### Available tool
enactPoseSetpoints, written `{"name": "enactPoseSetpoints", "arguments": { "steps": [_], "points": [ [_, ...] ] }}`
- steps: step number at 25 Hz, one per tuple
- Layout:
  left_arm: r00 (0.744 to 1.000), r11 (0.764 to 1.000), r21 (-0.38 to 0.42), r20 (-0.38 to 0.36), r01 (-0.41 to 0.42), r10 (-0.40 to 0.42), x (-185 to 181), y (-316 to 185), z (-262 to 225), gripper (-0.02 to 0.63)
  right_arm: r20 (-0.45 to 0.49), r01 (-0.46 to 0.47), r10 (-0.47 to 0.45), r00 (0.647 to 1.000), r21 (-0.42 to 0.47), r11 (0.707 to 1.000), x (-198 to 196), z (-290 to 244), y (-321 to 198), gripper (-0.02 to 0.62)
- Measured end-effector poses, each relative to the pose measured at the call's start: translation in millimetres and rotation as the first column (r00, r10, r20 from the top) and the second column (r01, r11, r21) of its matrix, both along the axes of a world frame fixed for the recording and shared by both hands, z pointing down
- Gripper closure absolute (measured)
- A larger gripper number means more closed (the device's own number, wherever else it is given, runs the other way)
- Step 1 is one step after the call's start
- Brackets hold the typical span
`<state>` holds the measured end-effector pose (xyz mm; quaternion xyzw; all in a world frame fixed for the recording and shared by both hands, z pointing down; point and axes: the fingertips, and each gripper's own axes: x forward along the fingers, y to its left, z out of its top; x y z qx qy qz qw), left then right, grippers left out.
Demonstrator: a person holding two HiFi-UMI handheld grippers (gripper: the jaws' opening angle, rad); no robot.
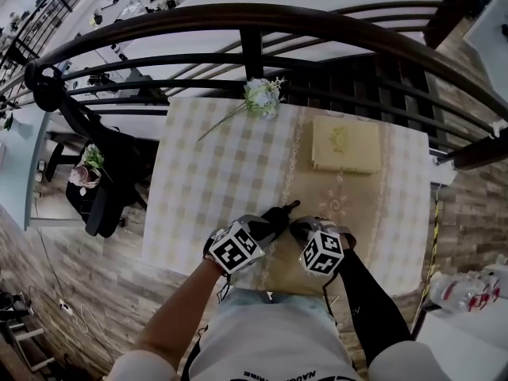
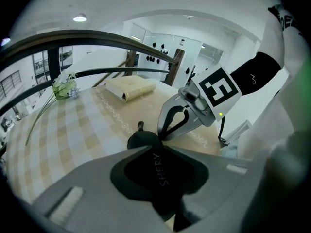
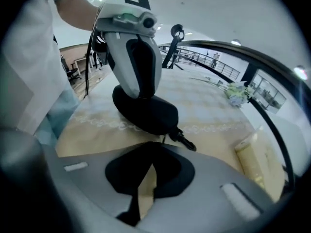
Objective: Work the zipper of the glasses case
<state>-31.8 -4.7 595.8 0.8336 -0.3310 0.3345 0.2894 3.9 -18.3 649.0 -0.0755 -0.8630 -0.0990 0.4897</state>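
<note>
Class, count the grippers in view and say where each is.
2. The left gripper clamps the case near the table's front edge; the right gripper, shut, sits at the case's side.

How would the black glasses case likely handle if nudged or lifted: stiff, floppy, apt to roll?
The glasses case is probably stiff: its rounded shell shows no dent where the left gripper clamps it. Its domed, oblong form would likely rock rather than roll. The clip at its end probably dangles.
</note>
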Motion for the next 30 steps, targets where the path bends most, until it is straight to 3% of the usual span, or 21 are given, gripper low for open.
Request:
{"name": "enactPoseSetpoints", "arguments": {
  "steps": [3, 7, 13, 17, 25, 30],
  "points": [
    [1.0, 1.0, 0.002, -0.001, -0.002, 0.002, -2.8, -0.2, -0.2, 0.529, 0.027, -0.062, 0.062, 0.998, 0.028, 0.998, -5.3, -3.8, -14.7, 0.505],
    [1.0, 1.0, 0.004, 0.014, 0.008, -0.008, -4.9, -1.6, 1.4, 0.577, 0.02, -0.045, 0.044, 0.999, 0.03, 0.999, -13.7, -2.0, -18.4, 0.489],
    [1.0, 1.0, 0.01, 0.028, -0.014, 0.013, -2.5, -1.6, 0.1, 0.577, 0.003, 0.017, -0.017, 1.0, 0.017, 1.0, -19.7, 4.8, -13.4, 0.497],
    [0.999, 1.0, 0.01, 0.036, -0.012, 0.011, -4.7, -2.0, 0.2, 0.578, 0.014, 0.056, -0.056, 0.998, 0.016, 0.998, -19.5, 2.9, -15.7, 0.56],
    [0.999, 1.0, 0.013, 0.052, -0.003, 0.002, -5.9, -2.9, 1.3, 0.59, -0.029, 0.051, -0.05, 0.998, 0.028, 0.998, -14.5, -3.1, -14.4, 0.568],
    [0.999, 1.0, 0.027, 0.049, 0.004, -0.005, -5.0, -2.3, 3.5, 0.594, -0.052, 0.127, -0.127, 0.991, -0.009, 0.992, -8.0, -1.4, 11.3, 0.568]
  ]
}}
